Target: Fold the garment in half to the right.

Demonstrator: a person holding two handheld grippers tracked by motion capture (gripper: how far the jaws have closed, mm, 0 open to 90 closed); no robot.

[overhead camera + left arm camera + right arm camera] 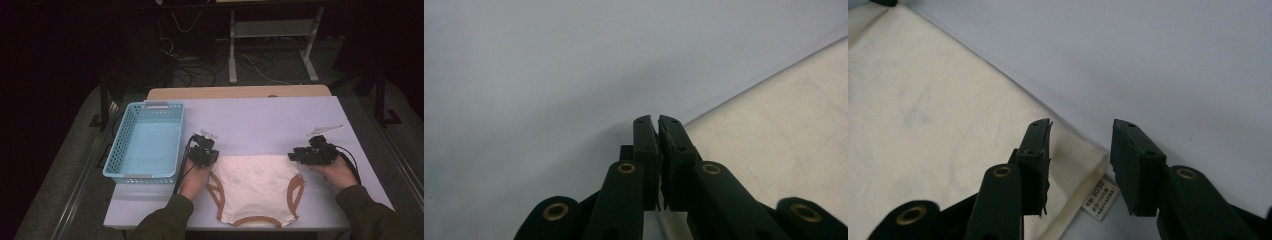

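Observation:
A cream garment point(255, 187) with brown trim lies flat on the pale blue table point(270, 120), near its front edge. My left gripper point(205, 152) rests at the garment's far left corner. In the left gripper view its jaws point(658, 120) are pressed together right on the cloth's edge point(784, 125). My right gripper point(300, 156) is at the far right corner. In the right gripper view it point(1080, 135) stands open, with the garment's corner point(923, 100) and a small white label point(1100, 197) lying between the jaws, untouched by the pads.
A light blue plastic basket point(127, 176) sits on the table's left side, just left of my left hand. Bare table stretches beyond the garment to the far edge. Dark floor, cables and a stand's legs lie behind the table.

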